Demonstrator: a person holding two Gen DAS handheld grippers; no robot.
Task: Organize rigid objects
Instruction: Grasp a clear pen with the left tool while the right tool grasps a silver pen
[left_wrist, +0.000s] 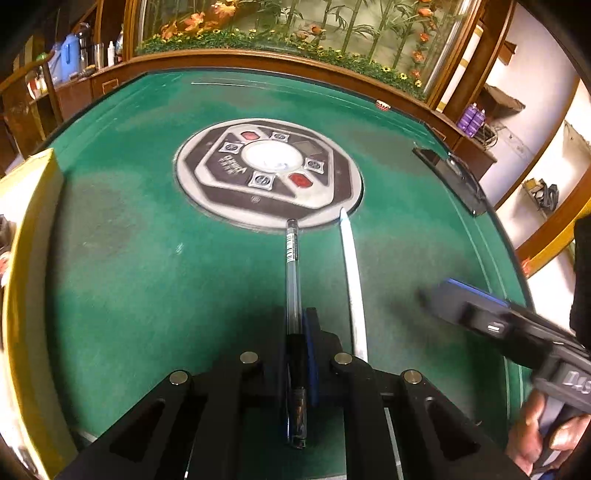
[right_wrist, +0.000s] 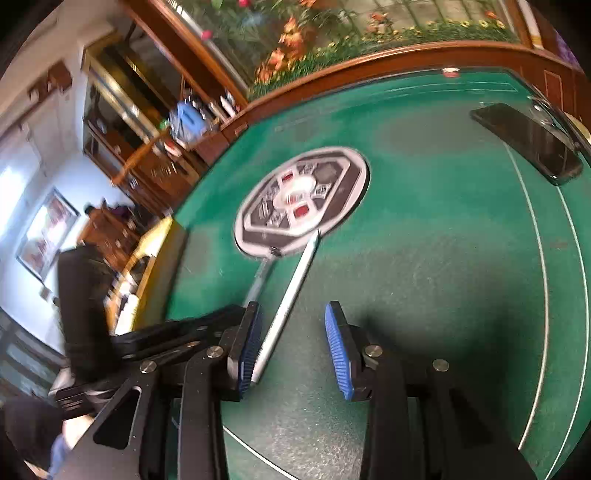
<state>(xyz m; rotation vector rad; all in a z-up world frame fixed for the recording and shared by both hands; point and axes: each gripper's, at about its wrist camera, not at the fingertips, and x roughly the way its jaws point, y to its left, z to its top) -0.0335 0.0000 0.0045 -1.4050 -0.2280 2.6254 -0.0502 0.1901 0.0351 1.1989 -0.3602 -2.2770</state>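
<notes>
L gripper (left_wrist: 300, 354) has its jaws pinched tight on a clear pen (left_wrist: 293, 280), grip end w/ the dark section caught between the blue pads, barrel pointing out toward the round control panel (left_wrist: 269, 173) mid-table. White pen (right_wrist: 291, 295) lies on the green felt (left_wrist: 147, 258) just beside it (roughly parallel, tip near the panel rim). R gripper (right_wrist: 293, 345) has jaws spread apart w/ the white pen's near end between them, right by the left pad (right_wrist: 248, 350). Yellow box (left_wrist: 33, 206) sits at the table's left edge, black phone (right_wrist: 528, 142) on the far right.
</notes>
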